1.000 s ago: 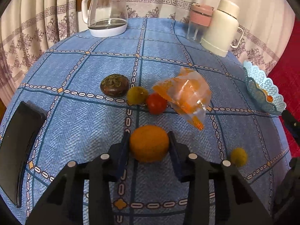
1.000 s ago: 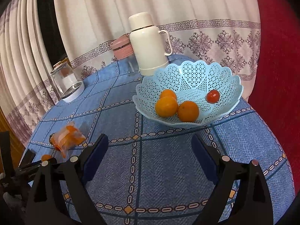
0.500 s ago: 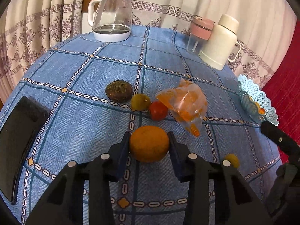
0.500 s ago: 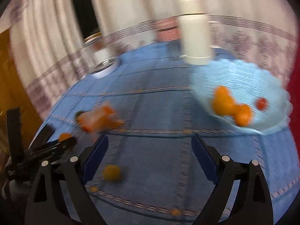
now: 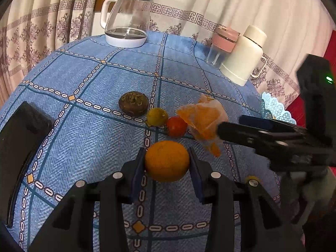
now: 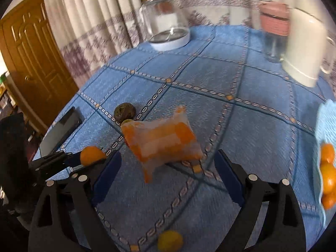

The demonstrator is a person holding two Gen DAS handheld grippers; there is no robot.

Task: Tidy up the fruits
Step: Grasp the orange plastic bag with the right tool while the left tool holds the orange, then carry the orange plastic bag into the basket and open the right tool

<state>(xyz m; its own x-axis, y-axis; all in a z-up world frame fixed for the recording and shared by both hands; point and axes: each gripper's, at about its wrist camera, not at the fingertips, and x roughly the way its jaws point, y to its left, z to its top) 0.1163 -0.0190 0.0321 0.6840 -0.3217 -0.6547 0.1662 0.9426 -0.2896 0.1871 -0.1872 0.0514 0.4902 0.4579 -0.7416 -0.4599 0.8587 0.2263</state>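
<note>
My left gripper point(image 5: 167, 163) is shut on an orange point(image 5: 167, 160), held just above the blue tablecloth; the orange also shows in the right wrist view point(image 6: 91, 155). My right gripper point(image 6: 167, 174) is open and empty, its jaws wide either side of an orange snack packet point(image 6: 163, 140), also in the left wrist view point(image 5: 202, 118). On the cloth lie a dark brown fruit point(image 5: 133, 103), a yellow-green fruit point(image 5: 157, 116), a red tomato point(image 5: 176, 126) and a small yellow fruit point(image 6: 170, 241). The light blue basket point(image 6: 324, 126) at the right holds oranges point(image 6: 327, 174).
A glass kettle point(image 5: 127, 21), a pink-lidded cup point(image 5: 221, 48) and a white thermos point(image 5: 244, 56) stand at the table's far side. A black flat device point(image 5: 19, 145) lies at the left edge. A wooden door point(image 6: 31, 50) is beyond the table.
My right gripper has swung left from the basket to the snack packet and now appears in the left wrist view. My left gripper has lifted the orange slightly.
</note>
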